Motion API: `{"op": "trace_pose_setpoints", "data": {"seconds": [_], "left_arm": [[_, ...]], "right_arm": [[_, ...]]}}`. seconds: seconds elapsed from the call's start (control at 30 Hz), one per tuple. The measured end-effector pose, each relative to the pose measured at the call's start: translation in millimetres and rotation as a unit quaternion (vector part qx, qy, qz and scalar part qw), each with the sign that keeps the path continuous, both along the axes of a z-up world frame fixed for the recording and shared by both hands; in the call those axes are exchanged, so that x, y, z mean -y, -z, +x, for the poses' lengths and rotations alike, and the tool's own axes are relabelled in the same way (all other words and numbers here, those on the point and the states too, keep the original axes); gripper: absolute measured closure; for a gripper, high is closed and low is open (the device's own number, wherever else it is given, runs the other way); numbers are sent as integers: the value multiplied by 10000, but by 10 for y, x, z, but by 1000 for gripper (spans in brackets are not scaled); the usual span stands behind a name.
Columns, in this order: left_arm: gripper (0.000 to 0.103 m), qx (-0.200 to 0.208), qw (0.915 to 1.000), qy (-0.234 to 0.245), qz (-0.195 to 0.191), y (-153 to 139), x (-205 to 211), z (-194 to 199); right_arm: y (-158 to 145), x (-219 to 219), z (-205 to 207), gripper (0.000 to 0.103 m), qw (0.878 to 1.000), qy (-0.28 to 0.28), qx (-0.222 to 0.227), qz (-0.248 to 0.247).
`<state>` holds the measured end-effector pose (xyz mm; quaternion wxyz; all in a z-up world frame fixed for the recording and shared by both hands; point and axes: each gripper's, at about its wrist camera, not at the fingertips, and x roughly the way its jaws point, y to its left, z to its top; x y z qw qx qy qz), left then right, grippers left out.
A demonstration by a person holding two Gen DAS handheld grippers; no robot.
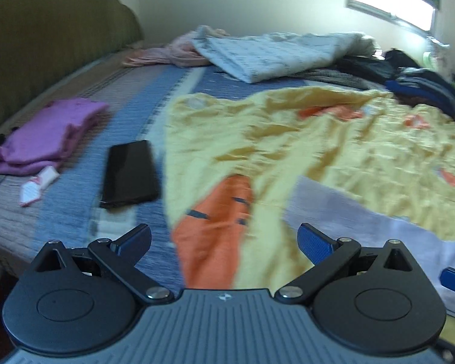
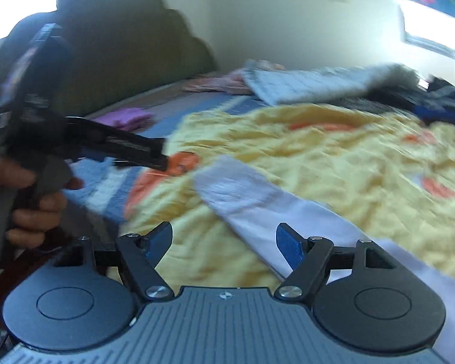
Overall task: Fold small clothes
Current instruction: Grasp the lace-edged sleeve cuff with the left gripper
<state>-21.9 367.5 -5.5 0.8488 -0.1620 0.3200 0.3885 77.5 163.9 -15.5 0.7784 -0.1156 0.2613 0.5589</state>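
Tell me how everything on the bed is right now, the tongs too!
Left tongs: open, holding nothing.
Right tongs: open, holding nothing.
White garment: flat, unfolded.
Yellow cloth: spread out, wrinkled.
Purple garment: folded.
Phone: lying flat, screen dark.

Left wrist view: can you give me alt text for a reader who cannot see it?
The open left gripper hovers over a rumpled yellow cloth with orange carrot prints spread on a blue patterned bedspread. A pale lavender garment lies across the cloth on the right; to the left sit a black phone and a folded purple garment.
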Motion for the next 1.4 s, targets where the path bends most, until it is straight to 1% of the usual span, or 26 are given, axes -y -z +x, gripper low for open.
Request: {"op": "trace_pose_setpoints", "data": {"seconds": [0.07, 0.13, 0.2, 0.23, 0.3, 0.37, 0.43, 0.47, 0.5, 0.53, 0.6, 0.67, 0.73, 0.77, 0.87, 1.0, 1.03, 1.07, 1.1, 1.13, 1.17, 1.2, 1.27, 1.33, 1.37, 1.4], "left_arm": [[0, 262, 9979, 331, -491, -5, 79, 40], [0, 609, 9888, 704, -1166, 17, 128, 73], [0, 949, 9709, 992, -1962, 106, 163, 147], [0, 1049, 9624, 1036, -2280, 167, 179, 193], [0, 1210, 9469, 1040, -2792, 287, 191, 283], [0, 1442, 9366, 998, -3034, 371, 187, 344], [1, 1573, 9352, 864, -3052, 419, 177, 391], [1, 1686, 9336, 796, -3060, 447, 159, 417], [1, 1790, 9301, 761, -3116, 482, 132, 440], [1, 1884, 9248, 736, -3223, 522, 111, 465], [2, 2195, 9064, 648, -3551, 619, 25, 490], [2, 2546, 8919, 629, -3684, 686, -12, 509], [3, 2766, 8801, 650, -3803, 749, -49, 558], [3, 2898, 8768, 644, -3782, 768, -64, 583], [3, 3085, 8774, 653, -3615, 765, -83, 662], [3, 3010, 8845, 702, -3494, 739, -86, 798], [10, 2948, 8880, 699, -3460, 730, -79, 832], [25, 2811, 8944, 669, -3414, 731, -72, 859], [34, 2698, 8995, 641, -3377, 734, -66, 890], [53, 2610, 9031, 628, -3350, 742, -65, 911], [67, 2510, 9040, 637, -3401, 779, -81, 922], [73, 2478, 9044, 612, -3418, 811, -87, 930], [95, 2404, 9084, 556, -3374, 860, -95, 916], [100, 2390, 9134, 553, -3248, 891, -82, 874], [101, 2388, 9171, 578, -3139, 885, -57, 852], [101, 2344, 9232, 598, -2985, 865, -23, 838]], "right_arm": [[-2, 123, 12, 28, 9980, 594, 127, -175], [9, 265, -30, 28, 9940, 1021, 298, -244], [24, 386, -86, 28, 9906, 1274, 435, -258], [46, 445, -125, 28, 9887, 1377, 512, -293], [84, 562, -203, 28, 9863, 1467, 660, -367], [96, 676, -290, 28, 9854, 1486, 755, -349], [104, 795, -362, 27, 9851, 1515, 774, -267], [104, 856, -397, 27, 9845, 1556, 773, -232], [101, 911, -427, 26, 9835, 1627, 762, -213], [101, 963, -439, 26, 9824, 1704, 735, -197], [116, 1056, -426, 26, 9806, 1851, 634, -155], [140, 1133, -392, 26, 9788, 1987, 483, -131], [171, 1189, -374, 26, 9773, 2088, 356, -110], [184, 1215, -377, 26, 9764, 2135, 315, -102], [219, 1253, -401, 26, 9748, 2213, 262, -112], [226, 1258, -465, 26, 9745, 2221, 303, -136], [221, 1257, -478, 26, 9744, 2220, 325, -135], [213, 1257, -490, 26, 9744, 2219, 342, -130], [202, 1257, -503, 26, 9743, 2221, 354, -125], [193, 1260, -507, 26, 9743, 2221, 360, -118], [185, 1264, -514, 26, 9743, 2223, 362, -111], [179, 1272, -517, 26, 9742, 2227, 360, -105], [169, 1291, -525, 26, 9738, 2245, 353, -93], [165, 1312, -529, 26, 9734, 2264, 349, -84], [162, 1324, -537, 26, 9730, 2278, 355, -76], [161, 1342, -535, 26, 9727, 2290, 362, -71]]}}
